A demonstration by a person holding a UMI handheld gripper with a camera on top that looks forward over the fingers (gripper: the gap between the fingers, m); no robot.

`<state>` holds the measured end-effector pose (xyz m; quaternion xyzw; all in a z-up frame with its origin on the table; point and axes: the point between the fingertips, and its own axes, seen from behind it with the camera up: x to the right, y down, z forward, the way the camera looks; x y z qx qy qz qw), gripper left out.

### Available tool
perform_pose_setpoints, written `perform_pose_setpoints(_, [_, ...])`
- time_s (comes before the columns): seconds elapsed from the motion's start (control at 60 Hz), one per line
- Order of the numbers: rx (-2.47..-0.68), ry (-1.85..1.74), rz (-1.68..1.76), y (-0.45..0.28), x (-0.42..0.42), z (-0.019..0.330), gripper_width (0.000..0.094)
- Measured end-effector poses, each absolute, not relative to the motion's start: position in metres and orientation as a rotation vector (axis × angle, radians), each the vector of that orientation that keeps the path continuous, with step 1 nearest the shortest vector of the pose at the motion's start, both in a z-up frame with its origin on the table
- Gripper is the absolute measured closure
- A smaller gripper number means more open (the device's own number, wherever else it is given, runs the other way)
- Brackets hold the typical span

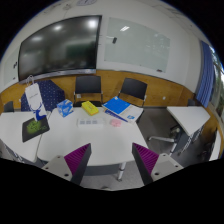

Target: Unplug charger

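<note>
My gripper [112, 165] is open. Its two purple pads [79, 158] stand wide apart with nothing between them, held above the near edge of a white table [100, 140]. I cannot make out a charger or a socket from here. Small items lie far beyond the fingers on the table: a blue book [118, 106], a yellow object [90, 108], a blue box [64, 108] and a green object [37, 128]. A short pale post [121, 170] shows low between the fingers, under the table edge.
Several chairs [88, 86] stand along the far side of the table. A white paper bag [34, 96] is at the far left. A dark screen [58, 45] and a whiteboard [140, 45] hang on the back wall. Another white table [190, 118] is on the right.
</note>
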<state>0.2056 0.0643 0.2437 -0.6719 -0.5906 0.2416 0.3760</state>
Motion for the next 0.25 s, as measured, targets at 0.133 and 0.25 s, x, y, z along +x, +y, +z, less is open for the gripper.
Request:
perform_pose_setpoints(0.133, [-1.728, -1.489, 0.594, 0.068, 0.227, 0.243, 0.0083])
perform_pose_setpoints(0.25, [-1.757, -1.499, 0.609, 0.064, 0.233, 0.236, 0.0083])
